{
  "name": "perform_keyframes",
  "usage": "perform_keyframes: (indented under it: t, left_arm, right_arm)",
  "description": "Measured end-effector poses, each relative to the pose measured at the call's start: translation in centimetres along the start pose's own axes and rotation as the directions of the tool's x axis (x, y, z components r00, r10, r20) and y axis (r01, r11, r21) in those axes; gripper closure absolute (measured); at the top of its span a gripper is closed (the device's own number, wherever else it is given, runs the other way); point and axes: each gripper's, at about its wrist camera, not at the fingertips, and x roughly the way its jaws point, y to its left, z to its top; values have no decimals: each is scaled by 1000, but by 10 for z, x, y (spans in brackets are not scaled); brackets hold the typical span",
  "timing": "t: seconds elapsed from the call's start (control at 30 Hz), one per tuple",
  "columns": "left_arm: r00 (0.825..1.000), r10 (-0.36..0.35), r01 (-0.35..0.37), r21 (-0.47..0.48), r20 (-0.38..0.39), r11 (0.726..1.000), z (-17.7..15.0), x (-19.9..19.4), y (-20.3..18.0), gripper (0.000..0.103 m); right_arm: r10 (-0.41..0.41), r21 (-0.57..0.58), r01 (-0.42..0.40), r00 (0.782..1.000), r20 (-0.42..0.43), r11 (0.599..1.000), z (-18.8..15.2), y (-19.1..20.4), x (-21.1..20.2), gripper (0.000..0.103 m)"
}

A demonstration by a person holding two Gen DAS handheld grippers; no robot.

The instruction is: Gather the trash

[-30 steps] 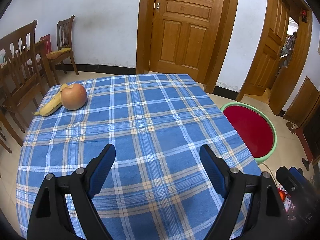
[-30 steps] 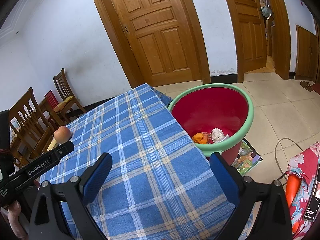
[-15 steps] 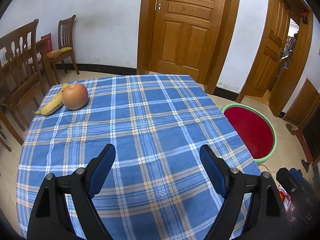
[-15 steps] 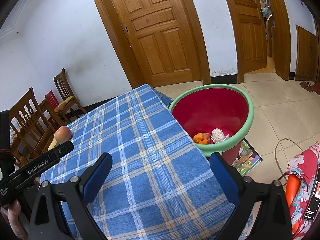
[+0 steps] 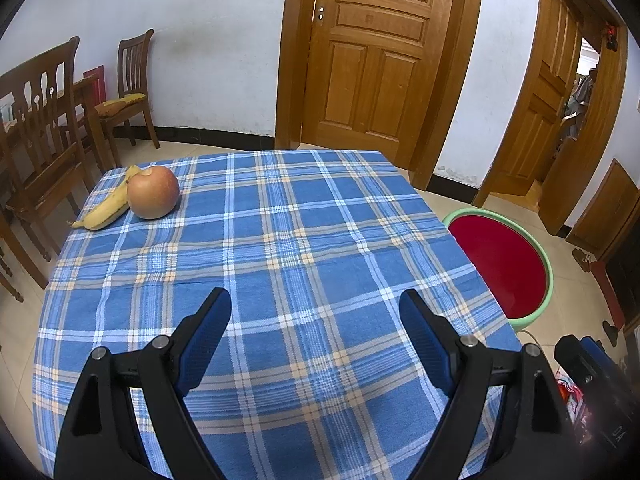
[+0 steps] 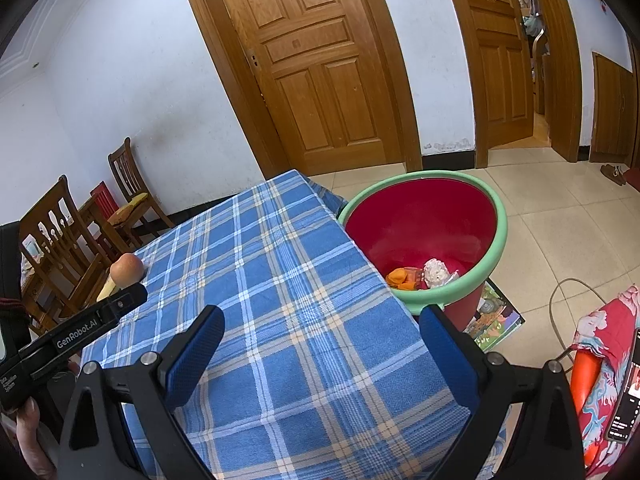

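Both grippers you are holding wide open and empty above the tablecloth [image 5: 304, 240]: left gripper [image 5: 315, 308], right gripper [image 6: 322, 326]. An apple [image 5: 153, 192] and a banana peel [image 5: 106, 210] are lying touching at the far left corner. Orange peel [image 6: 402, 278] and crumpled paper [image 6: 436, 273] are sitting inside the bin [image 6: 496, 208] beside the table.

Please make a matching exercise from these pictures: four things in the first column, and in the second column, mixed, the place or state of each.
Things:
1. apple
2. banana
3. bin
4. left gripper

Places or states:
A. on the floor beside the table, with trash at its bottom
B. open and empty, above the near part of the cloth
C. round, at the far left corner of the table
D. yellow, lying against the apple

Pairs: 1-C, 2-D, 3-A, 4-B
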Motion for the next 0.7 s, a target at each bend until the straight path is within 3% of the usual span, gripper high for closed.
perform_keyframes:
  t: [0.7]
  left_arm:
    - [1000,-2,2,-12,10,1000,-1,-5,2,18]
  right_arm:
    - [3,-2,-2,1000,3,1000,1,2,-1,3]
